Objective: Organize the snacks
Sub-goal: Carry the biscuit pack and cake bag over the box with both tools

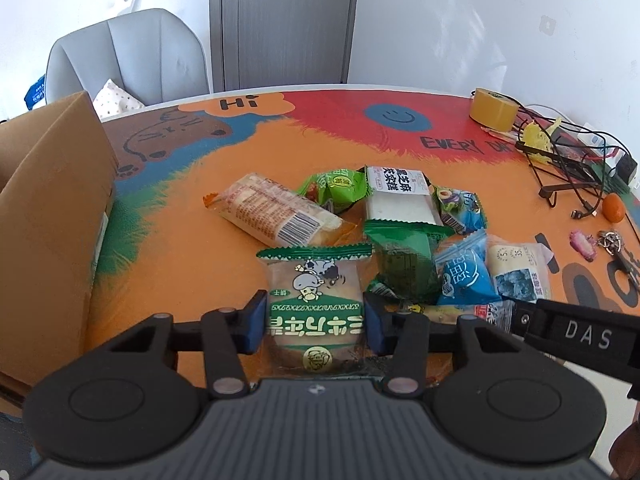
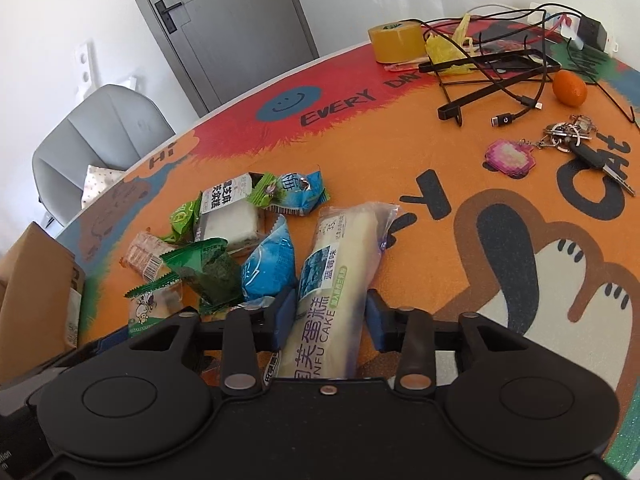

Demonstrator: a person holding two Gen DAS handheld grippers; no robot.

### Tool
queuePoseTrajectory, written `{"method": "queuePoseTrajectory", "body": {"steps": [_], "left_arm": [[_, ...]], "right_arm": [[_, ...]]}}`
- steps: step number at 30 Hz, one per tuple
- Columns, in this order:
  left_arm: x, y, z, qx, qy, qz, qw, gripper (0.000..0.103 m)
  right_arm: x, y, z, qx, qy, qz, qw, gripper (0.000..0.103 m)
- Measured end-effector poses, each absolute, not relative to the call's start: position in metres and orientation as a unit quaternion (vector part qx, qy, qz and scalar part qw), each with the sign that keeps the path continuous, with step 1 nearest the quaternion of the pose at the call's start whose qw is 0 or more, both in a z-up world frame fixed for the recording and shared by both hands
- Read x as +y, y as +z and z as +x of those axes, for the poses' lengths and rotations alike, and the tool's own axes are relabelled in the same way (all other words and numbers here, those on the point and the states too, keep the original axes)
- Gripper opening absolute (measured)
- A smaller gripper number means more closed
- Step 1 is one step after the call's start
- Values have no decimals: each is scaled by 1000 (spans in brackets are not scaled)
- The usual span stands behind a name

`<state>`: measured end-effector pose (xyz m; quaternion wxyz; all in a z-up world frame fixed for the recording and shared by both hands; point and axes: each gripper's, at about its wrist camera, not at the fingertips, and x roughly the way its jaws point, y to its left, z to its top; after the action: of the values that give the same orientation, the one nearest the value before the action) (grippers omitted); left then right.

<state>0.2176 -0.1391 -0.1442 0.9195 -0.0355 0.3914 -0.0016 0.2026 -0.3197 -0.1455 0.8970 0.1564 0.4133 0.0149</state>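
Note:
A clear biscuit packet with green ends and a cartoon cow [image 1: 314, 280] lies on the orange table [image 1: 192, 208], and my left gripper [image 1: 315, 320] is shut on it, a blue pad against each side. My right gripper [image 2: 331, 320] is shut on a long blueberry cake packet [image 2: 344, 248] that lies lengthwise between its pads. In the left wrist view, part of the right gripper's black body [image 1: 580, 336] shows at the right. Between the two held packets sit loose snacks: a dark green packet [image 1: 404, 260], a blue one [image 1: 466, 276], a white sesame cake [image 1: 396, 196] and a long orange-wrapped bread [image 1: 276, 212].
An open cardboard box [image 1: 52, 208] stands at the table's left edge. At the far right lie a tape roll [image 2: 396, 42], tangled cables [image 2: 500, 80], a small orange fruit [image 2: 570, 88] and keys [image 2: 580, 144]. A grey chair [image 1: 128, 56] stands behind the table.

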Motion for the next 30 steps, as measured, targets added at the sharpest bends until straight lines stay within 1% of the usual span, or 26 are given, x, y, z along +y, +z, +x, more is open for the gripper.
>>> {"method": "queuePoseTrajectory", "body": {"steps": [1, 4, 10, 20, 30], "left_arm": [[-138, -144, 217, 392, -3, -38, 919, 48], [-135, -142, 212, 391, -3, -41, 919, 48], [-135, -130, 201, 382, -11, -41, 923, 48], [-124, -103, 184, 363, -15, -47, 931, 48], [-91, -76, 160, 341, 5, -47, 939, 48]], "right_arm": [[-321, -146, 201, 413, 17, 162, 896, 32], [-327, -144, 196, 412, 21, 172, 895, 29], [-335, -140, 186, 402, 19, 193, 895, 26], [-331, -114, 172, 365, 39, 202, 908, 25], [-299, -97, 169, 355, 81, 203, 909, 25]]}}
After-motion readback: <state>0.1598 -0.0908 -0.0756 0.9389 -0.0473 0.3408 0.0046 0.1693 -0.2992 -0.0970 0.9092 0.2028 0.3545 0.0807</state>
